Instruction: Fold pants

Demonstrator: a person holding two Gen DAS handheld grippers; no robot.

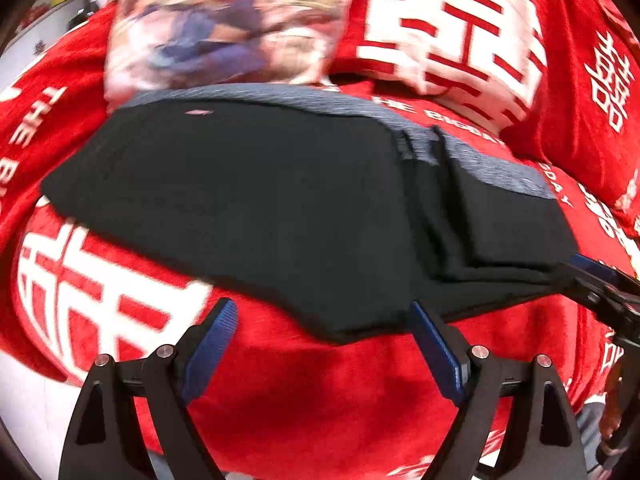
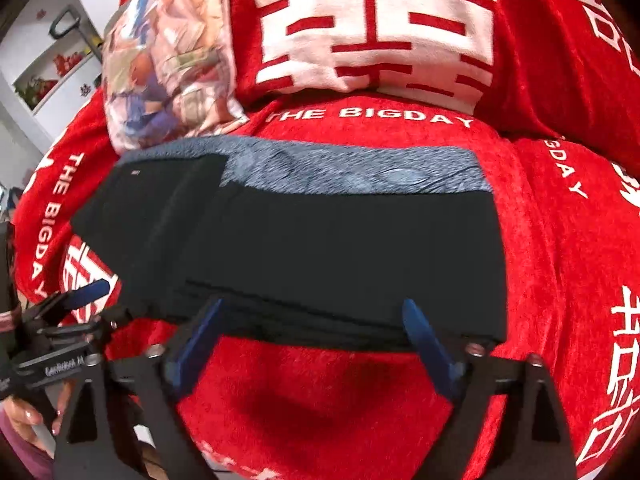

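Black pants (image 1: 256,200) with a grey fleece lining lie folded in a flat stack on a red sofa cover (image 1: 320,392); they also show in the right wrist view (image 2: 320,248). My left gripper (image 1: 324,312) is open and empty, just short of the stack's near edge. My right gripper (image 2: 312,308) is open and empty, its fingertips at the stack's near edge. The right gripper shows at the right edge of the left wrist view (image 1: 600,280). The left gripper shows at the left edge of the right wrist view (image 2: 80,296).
A patterned cushion (image 2: 168,60) and a red cushion with a white character (image 2: 372,28) lean behind the pants. The red cover (image 2: 560,280) spreads all round. A white shelf (image 2: 48,68) stands at far left.
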